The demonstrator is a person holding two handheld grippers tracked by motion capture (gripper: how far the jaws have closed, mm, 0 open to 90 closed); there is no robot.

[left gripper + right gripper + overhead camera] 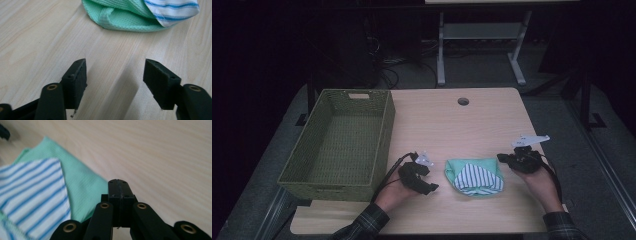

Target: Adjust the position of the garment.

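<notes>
Left tongs (115, 82) spread wide, empty, over table (37, 37); folded cloth bundle (130, 15) at 12 o'clock. Right tongs (119, 192) closed, empty, beside bundle. Judged step: approach for grasp. Next: close on bundle, carry to basket (342, 145) at 9 o'clock.

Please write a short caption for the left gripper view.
Open left gripper above the wooden table, facing a folded green and striped cloth.

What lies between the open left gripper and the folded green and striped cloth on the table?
Nothing: in the left gripper view, bare wooden table lies between the left gripper, jaws apart, and the folded green and blue-striped cloth.
</notes>
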